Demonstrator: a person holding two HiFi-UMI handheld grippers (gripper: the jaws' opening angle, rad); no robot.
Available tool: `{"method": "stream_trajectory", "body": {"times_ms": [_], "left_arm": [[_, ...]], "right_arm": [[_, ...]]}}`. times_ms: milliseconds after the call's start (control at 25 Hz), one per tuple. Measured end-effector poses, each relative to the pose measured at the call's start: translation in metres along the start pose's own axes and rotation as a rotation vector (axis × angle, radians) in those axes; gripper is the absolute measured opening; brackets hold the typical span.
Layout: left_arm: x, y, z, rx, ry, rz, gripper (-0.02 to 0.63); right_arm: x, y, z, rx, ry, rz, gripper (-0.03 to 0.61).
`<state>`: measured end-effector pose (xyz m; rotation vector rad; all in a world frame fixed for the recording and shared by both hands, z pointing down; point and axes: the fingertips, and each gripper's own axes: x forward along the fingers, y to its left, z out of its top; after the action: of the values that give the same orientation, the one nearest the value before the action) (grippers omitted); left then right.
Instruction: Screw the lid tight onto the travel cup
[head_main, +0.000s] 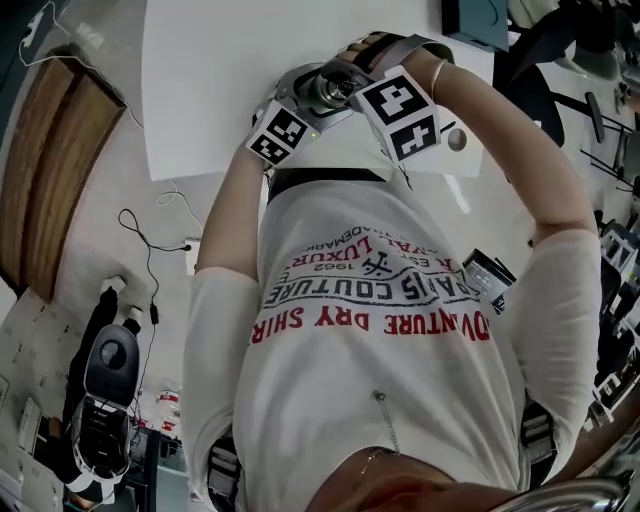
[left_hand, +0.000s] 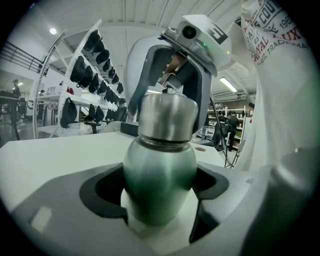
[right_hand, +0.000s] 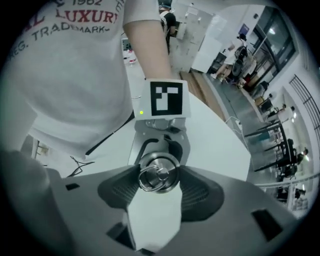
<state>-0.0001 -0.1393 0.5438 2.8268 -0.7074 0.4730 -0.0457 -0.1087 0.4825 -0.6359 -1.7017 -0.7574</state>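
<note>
- While our left tool (left_hand: 160, 186) clamps the travel cup (left_hand: 159, 162) upright, our right tool (right_hand: 158, 176) clasps the lid (right_hand: 159, 169).
- The right tool sits straight above, along the cup's axis.

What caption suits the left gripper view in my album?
The left gripper clamps the body of the steel travel cup while the right gripper grips its lid from above.

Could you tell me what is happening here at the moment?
A person is working a two-jaw gripper in each hand at a white table. The left gripper is clamped on the rounded body of a brushed-steel travel cup. The right gripper sits over the cup's steel screw lid, its jaws closed on either side, placed to twist it.
</note>
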Motion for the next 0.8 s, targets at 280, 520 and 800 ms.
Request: {"method": "stream_trajectory", "body": {"times_ms": [280, 520, 800], "left_arm": [[0.001, 0.004, -0.001, -0.001, 0.000, -0.001, 0.395], [0.002, 0.005, 0.001, -0.003, 0.000, -0.003, 0.395], [-0.004, 0.020, -0.008, -0.011, 0.000, -0.010, 0.396]], "right_arm": [[0.000, -0.007, -0.001, 0.170, -0.047, -0.032, 0.255], [-0.002, -0.014, -0.008, 0.529, 0.001, -0.134, 0.255], [0.006, -0.038, -0.014, 0.990, 0.029, -0.334, 0.253]]}}
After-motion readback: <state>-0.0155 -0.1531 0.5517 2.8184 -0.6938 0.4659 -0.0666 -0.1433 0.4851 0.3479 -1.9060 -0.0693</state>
